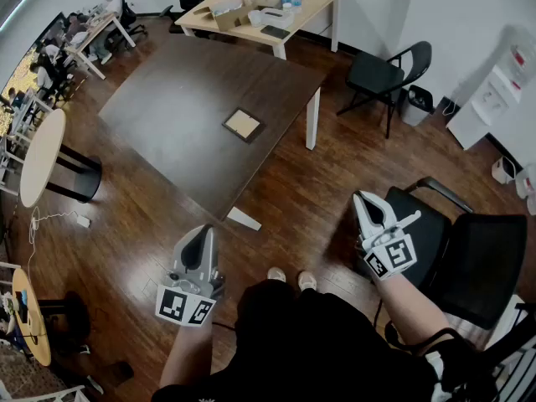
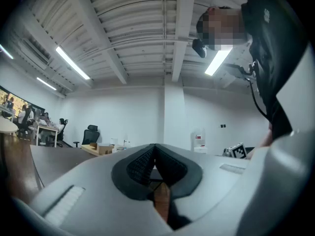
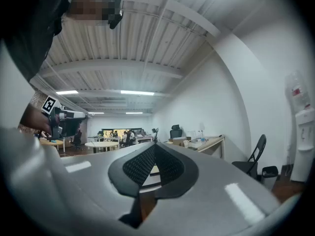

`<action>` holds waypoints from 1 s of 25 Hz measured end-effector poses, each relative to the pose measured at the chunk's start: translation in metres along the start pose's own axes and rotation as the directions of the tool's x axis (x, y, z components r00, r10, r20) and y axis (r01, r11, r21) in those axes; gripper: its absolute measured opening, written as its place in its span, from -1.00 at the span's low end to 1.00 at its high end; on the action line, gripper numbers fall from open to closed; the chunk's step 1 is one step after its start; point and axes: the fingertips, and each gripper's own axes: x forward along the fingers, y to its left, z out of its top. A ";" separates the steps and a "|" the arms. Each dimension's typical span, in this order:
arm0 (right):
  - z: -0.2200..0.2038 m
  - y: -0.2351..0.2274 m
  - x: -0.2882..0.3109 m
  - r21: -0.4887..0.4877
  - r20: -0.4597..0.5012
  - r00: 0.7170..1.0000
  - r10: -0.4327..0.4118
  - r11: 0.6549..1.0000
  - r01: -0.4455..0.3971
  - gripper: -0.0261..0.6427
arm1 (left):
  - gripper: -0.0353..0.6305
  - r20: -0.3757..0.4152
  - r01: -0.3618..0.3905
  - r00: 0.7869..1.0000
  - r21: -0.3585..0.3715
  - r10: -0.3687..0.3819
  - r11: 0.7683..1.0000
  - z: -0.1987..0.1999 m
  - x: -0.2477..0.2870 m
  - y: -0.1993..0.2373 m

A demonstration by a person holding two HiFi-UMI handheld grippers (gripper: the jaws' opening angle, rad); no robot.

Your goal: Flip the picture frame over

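The flip has not started; this looks like the approach, with both tools short of the dark table (image 1: 167,107). Nearest, on the person's side of that table and above the glossy plank floor (image 1: 335,174), the left gripper (image 1: 204,233) and right gripper (image 1: 363,199) are held level; each has its ribbed black pads pressed together with nothing between them. On the table's matte brown top, towards its right edge and well apart from both tools, lies the picture frame (image 1: 243,125); it is small, flat and square, a dark border round a tan panel. The next move, I judge, is to step up to the table, part one pair of jaws, catch a thin frame edge and lift it to turn; beyond the table's far end stands a pale wooden desk (image 1: 314,2).
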 end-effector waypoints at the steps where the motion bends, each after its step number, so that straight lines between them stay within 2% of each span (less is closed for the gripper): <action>1: 0.000 -0.003 0.000 0.001 0.005 1.000 -0.004 1.000 0.004 -0.91 | -0.89 -0.006 0.008 1.000 0.004 -0.008 1.000 -0.002 0.008 0.002; 4: -0.003 -0.014 0.000 0.002 0.004 1.000 -0.021 1.000 0.021 -0.91 | -0.89 -0.018 0.027 0.999 0.007 -0.027 1.000 -0.007 0.032 0.007; 9: -0.016 -0.049 0.003 0.012 -0.031 0.995 -0.095 0.995 0.096 -0.91 | -0.89 0.001 0.060 0.998 -0.004 -0.060 0.998 -0.010 0.081 0.029; 15: -0.016 -0.089 0.044 -0.012 -0.056 0.986 -0.158 0.987 0.158 -0.91 | -0.89 0.011 0.066 0.998 -0.063 -0.065 0.996 -0.028 0.141 0.084; 21: -0.006 -0.106 0.125 -0.035 -0.090 0.988 -0.128 0.992 0.125 -0.91 | -0.89 0.031 0.086 0.996 -0.095 -0.083 0.992 -0.029 0.201 0.133; 25: 0.007 -0.103 0.193 -0.073 -0.090 0.994 -0.061 0.996 0.054 -0.91 | -0.88 0.032 0.070 0.997 -0.094 -0.067 0.993 -0.029 0.219 0.180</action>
